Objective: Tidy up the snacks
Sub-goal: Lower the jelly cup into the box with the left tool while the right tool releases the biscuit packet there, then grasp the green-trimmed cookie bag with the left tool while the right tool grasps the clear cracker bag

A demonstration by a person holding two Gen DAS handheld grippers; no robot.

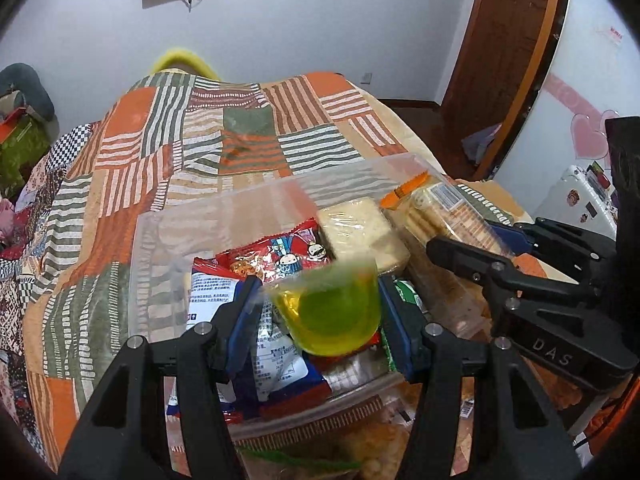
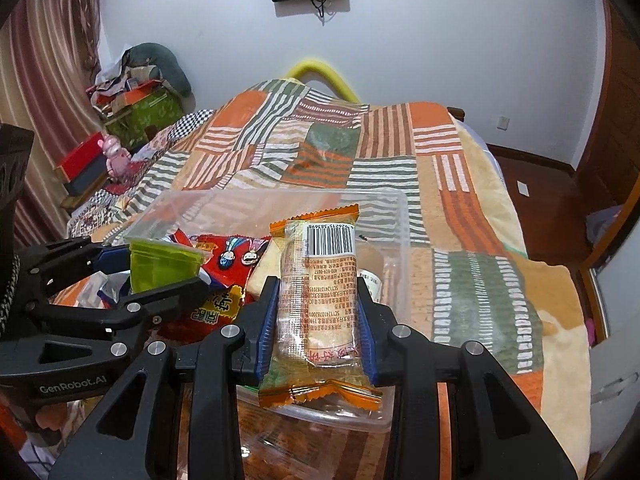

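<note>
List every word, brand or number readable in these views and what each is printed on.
"DAS": side of the right claw.
"GenRobot.AI": body of the left claw.
"400-609-0657": cracker packet, beside its barcode; that barcode's digits are too distorted to read.
Chinese print on the red snack bag: too blurred.

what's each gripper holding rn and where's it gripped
Left gripper: small green jelly cup, pinched across its sides. Right gripper: clear orange-ended cracker packet, clamped at its middle, over the clear plastic bin.

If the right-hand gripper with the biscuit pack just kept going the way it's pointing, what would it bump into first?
Probably the clear plastic bin. The right gripper, shut on the biscuit pack, points down into its less crowded right part, so the pack would likely meet the bin's floor or far wall first; depth is unclear.
</note>
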